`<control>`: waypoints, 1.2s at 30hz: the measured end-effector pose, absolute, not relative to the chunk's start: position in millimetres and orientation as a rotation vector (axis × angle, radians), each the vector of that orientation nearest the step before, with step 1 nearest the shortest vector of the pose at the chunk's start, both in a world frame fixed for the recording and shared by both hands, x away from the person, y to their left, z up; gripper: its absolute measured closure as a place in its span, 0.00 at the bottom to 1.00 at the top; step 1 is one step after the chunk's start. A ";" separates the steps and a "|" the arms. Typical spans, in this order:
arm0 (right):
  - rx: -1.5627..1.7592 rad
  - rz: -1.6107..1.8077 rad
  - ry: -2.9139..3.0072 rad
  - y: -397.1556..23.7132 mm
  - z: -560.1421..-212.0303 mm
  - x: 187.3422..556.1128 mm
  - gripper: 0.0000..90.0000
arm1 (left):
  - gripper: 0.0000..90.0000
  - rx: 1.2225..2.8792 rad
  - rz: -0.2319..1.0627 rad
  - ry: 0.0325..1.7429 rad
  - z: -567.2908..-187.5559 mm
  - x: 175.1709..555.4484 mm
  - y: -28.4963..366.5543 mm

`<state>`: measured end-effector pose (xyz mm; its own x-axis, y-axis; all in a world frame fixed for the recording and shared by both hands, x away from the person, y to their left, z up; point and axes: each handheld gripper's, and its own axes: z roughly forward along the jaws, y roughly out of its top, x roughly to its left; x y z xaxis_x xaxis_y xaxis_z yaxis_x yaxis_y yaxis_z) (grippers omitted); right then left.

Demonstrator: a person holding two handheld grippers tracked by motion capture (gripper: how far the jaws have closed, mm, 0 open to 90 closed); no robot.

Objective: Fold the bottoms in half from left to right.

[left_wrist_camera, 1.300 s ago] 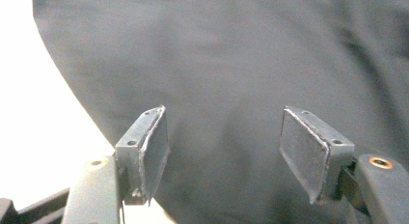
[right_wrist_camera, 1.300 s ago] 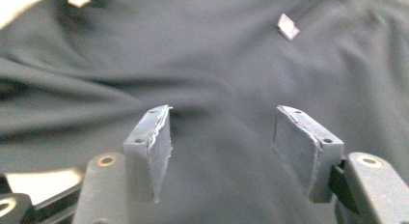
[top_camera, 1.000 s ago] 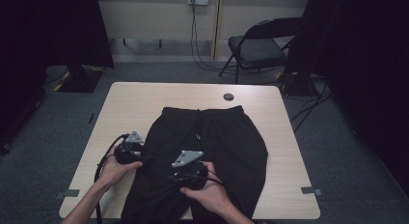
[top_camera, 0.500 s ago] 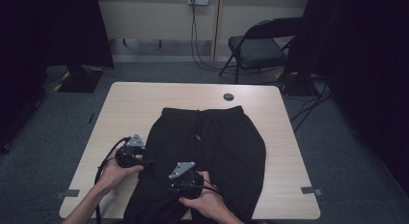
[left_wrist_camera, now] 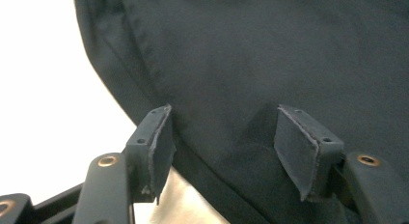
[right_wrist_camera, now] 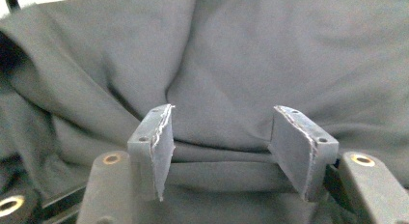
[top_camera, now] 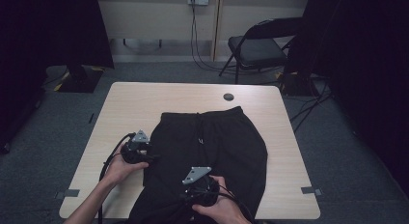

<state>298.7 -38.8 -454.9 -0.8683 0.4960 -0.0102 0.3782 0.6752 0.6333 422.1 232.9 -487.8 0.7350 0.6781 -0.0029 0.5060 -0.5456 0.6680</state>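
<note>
1. Overhead, black shorts (top_camera: 207,151) lie flat on a pale wooden table (top_camera: 144,103), waistband at the far end, legs running toward the near edge and hanging over it.
2. At the shorts' left edge, the left gripper (top_camera: 149,156) rests with its jaws spread. Its own view shows the side seam (left_wrist_camera: 144,79) lying between the two pads (left_wrist_camera: 161,142), which do not press on it.
3. Nearer, toward the middle, the right gripper (top_camera: 195,185) sits low over the wrinkled cloth. Its jaws have just been opening; folds of cloth (right_wrist_camera: 217,151) lie between the pads, loose and unpinched.
4. Judged from this, the step in hand is taking hold of the shorts on two points, probably to fold or smooth them.
5. Next, each gripper likely needs to push down until cloth fills the gap, then close firmly; the left should catch the seam, not only the top layer.
6. No brand, label or writing can be read anywhere. A white drawstring (top_camera: 198,137) shows below the waistband.
7. Beyond the table stands a dark folding chair (top_camera: 255,48).
</note>
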 end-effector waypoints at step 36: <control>0.599 1.039 2.732 80.6 -485.4 310.6 0.87 | 0.45 2.217 0.356 0.933 -490.8 426.2 241.8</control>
